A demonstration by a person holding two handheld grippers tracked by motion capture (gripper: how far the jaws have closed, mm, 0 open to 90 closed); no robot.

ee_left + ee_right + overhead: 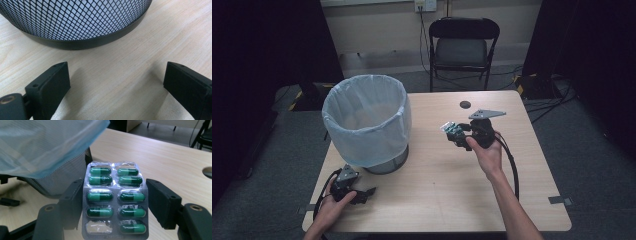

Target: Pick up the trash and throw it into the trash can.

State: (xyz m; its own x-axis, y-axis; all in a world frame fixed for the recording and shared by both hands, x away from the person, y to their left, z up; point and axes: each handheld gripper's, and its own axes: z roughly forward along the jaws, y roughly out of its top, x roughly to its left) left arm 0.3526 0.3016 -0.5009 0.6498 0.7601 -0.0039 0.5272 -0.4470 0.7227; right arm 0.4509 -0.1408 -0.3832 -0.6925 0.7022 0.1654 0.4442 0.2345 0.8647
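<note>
A silver blister pack of green capsules (115, 200) stands between the jaws of my right gripper (115, 202), which is shut on its two long edges; one pocket at the lower left is empty. In the high view my right gripper (457, 132) holds the blister pack (452, 130) above the table's middle, to the right of the mesh bin (367, 120) with its pale blue liner. My left gripper (364, 192) rests on the table near the front left corner, open, with only bare wood between its jaws. Just ahead of my left gripper (117, 85) is the mesh bin's base (82, 42).
The wooden table (437, 200) has a round cable hole (465, 104) near its far edge. A black folding chair (462, 47) stands behind the table. The bin's liner (42, 145) hangs close on the left in the right gripper view.
</note>
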